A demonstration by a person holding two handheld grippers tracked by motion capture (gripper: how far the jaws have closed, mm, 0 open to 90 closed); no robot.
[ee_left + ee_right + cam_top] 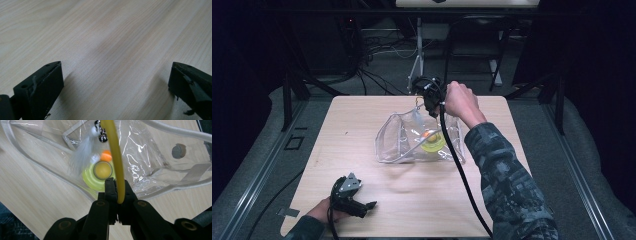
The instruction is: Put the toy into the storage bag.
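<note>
A clear plastic bag lies open in the middle of the wooden table. My right gripper hangs over the bag's far edge, pointing down. It is shut on a thin yellow rod. A white feather and a small metal bell dangle at the rod's far end, over the bag's mouth. Inside the bag sit a yellow-green disc and an orange ball. My left gripper rests low at the table's front left, open with nothing between its fingers.
A black cable trails from the right gripper across the table toward the front right. A round hole shows in the tabletop under the bag. Stands and cables crowd the floor beyond the far edge.
</note>
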